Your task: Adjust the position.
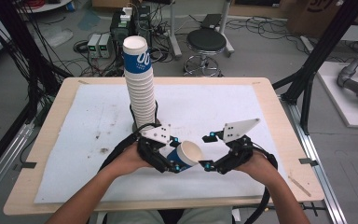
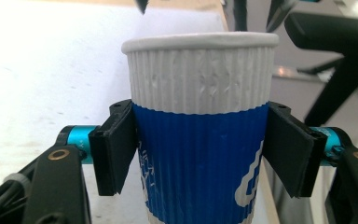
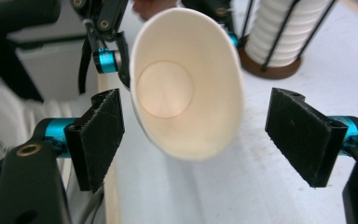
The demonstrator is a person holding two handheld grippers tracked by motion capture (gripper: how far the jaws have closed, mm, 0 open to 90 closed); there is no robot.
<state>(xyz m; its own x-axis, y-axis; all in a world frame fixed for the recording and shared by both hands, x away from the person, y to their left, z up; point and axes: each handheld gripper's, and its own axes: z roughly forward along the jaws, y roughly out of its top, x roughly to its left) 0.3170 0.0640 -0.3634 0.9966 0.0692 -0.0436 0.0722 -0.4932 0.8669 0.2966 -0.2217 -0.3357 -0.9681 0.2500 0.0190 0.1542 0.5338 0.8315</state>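
My left hand-held gripper [image 2: 198,154] was clamped on the blue-and-white paper cup [image 1: 186,156] at lower centre of the high view, mouth tipped toward my right hand-held gripper [image 3: 193,140]. That one stood open, its pads either side of the rim without touching. The stack of cups [image 1: 139,88] rose behind, upper centre. I judged it best to keep the squeeze gentle so the rim stayed round, then lower the cup squarely over the stack.

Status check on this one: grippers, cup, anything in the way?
Left gripper shut on paper cup, cup tipped toward the right. Right gripper open, pads clear of the rim. Cup stack stands behind, not in the way.
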